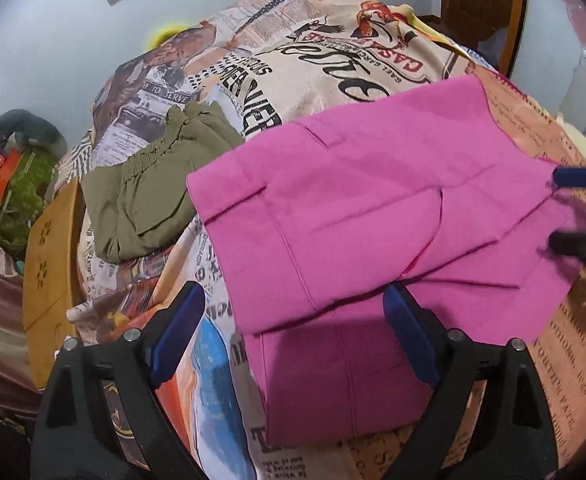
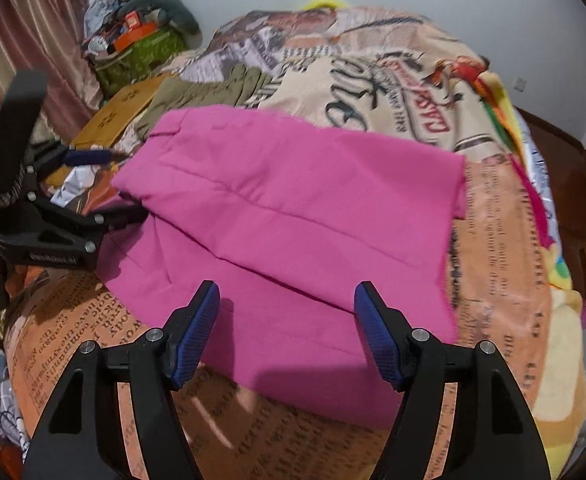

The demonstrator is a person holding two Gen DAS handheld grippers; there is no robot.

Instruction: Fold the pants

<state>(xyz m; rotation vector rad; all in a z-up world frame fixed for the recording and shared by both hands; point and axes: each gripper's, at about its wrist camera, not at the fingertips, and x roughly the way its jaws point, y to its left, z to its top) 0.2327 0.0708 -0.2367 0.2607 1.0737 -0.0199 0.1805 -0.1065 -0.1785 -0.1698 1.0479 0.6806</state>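
Pink pants (image 1: 353,200) lie folded on the printed blanket, an upper layer laid across a lower one. My left gripper (image 1: 293,296) hovers open above their near edge, pads apart and pressing on nothing. In the right wrist view the same pink pants (image 2: 293,200) spread out ahead of my right gripper (image 2: 287,288), which is open over the cloth's near edge with nothing held. The right gripper (image 1: 559,208) shows at the pants' right side, the left gripper (image 2: 123,184) at their left side, both with jaws apart.
Folded olive pants (image 1: 149,192) lie on the blanket (image 1: 333,52) beyond the pink ones, to the left. A brown cardboard box (image 1: 49,248) stands at the bed's left edge, with a pile of clutter (image 1: 13,168) behind it. A wooden door (image 1: 485,8) is at the far right.
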